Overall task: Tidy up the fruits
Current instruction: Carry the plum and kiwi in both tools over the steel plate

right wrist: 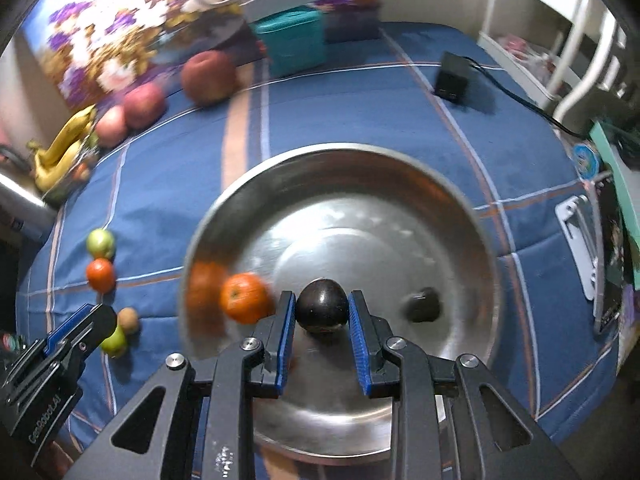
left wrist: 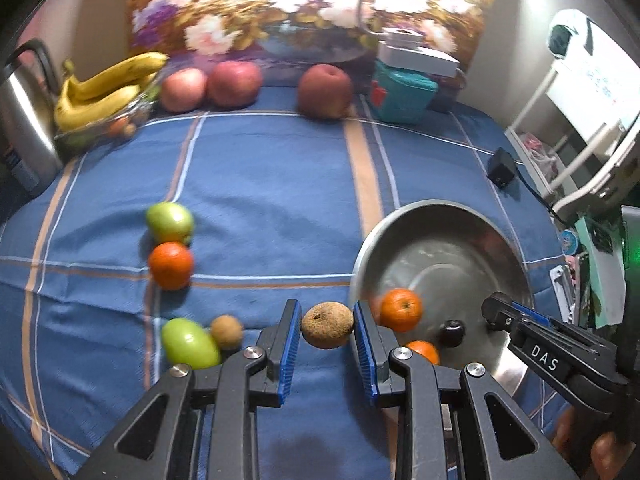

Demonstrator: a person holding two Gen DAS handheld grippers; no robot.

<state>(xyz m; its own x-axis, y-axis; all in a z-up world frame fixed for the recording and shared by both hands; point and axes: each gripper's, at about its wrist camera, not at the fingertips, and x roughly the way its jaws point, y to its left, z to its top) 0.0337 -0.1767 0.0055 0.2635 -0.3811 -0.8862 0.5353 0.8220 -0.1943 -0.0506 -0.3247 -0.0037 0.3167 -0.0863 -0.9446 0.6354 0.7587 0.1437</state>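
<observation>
Fruit rides toward the shiny steel bowl (right wrist: pixel 460 216) at frame centre: left gripper (left wrist: pixel 327 330) pinches a rough brown kiwi (left wrist: pixel 327 325), right gripper (right wrist: pixel 322 314) a dark round plum (right wrist: pixel 322 305), for dropping in.

Black grippers (left wrist: pixel 327 332), ribbed blue pads (left wrist: pixel 294 336)

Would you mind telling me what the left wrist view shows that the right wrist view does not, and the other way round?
Only the left wrist view shows the brown fruit clamped in the left gripper, beside the steel bowl, and the kettle.

Only the right wrist view shows the dark fruit held close up in the right gripper over the steel bowl, and a white bracket at the table edge.

Both show the bowl, an orange inside it, the bananas and the blue tablecloth.
</observation>
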